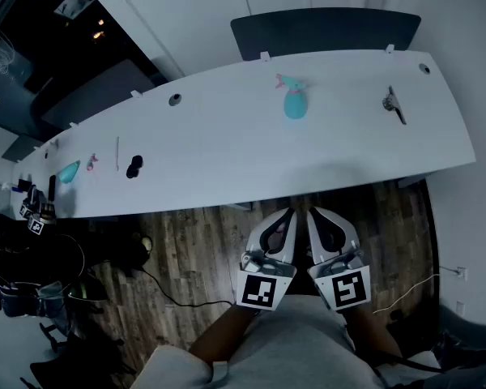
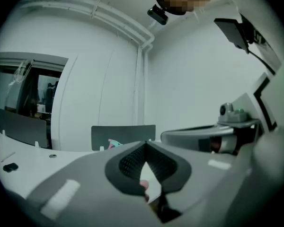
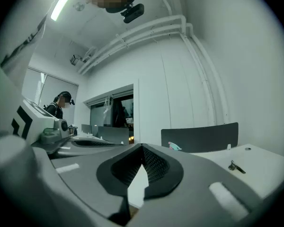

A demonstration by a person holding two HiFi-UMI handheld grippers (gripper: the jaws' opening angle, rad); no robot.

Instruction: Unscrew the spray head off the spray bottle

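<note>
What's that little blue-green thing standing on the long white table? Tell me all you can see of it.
It is a small spray bottle with a rounded teal body that looks like plastic. A pink spray head is still on top, its nozzle seemingly pointing left in the head view. The bottle stands upright and alone on the white table, near the far edge, in front of a dark panel. Only the table touches it.
</note>
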